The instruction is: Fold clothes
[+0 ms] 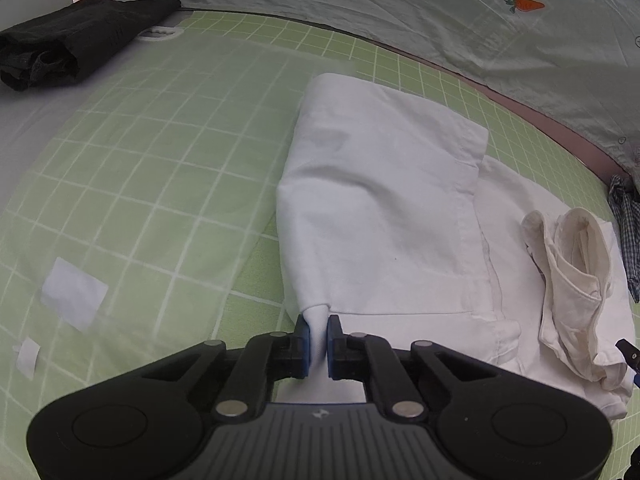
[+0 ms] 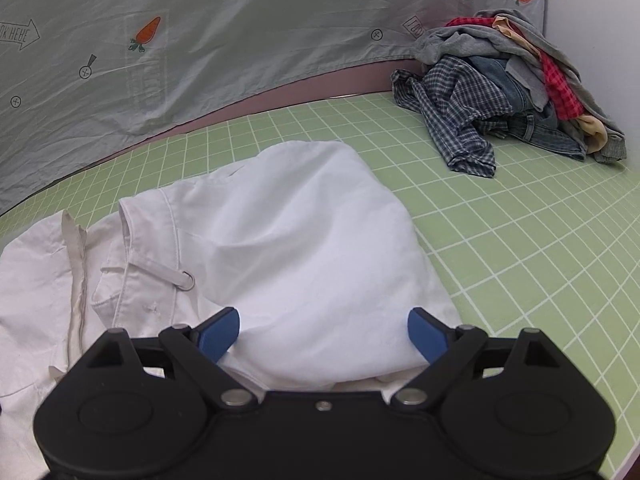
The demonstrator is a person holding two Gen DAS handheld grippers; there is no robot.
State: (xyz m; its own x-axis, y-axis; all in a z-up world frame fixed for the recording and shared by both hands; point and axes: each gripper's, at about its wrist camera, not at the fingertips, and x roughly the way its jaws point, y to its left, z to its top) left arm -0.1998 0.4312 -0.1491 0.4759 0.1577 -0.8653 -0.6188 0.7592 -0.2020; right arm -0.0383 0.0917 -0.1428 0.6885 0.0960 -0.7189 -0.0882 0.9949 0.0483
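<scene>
The fold of the white garment (image 1: 380, 200) is under way: the left tongs (image 1: 318, 340), low centre of the left wrist view, are clamped on a pinched corner of it. The right tongs (image 2: 324, 334) stand wide apart over the cloth, pressing nothing. Next, the right probably needs its own corner before both carry the edge across. The garment lies mid-frame on the green gridded tabletop (image 2: 520, 240), partly doubled over, collar showing at right.
</scene>
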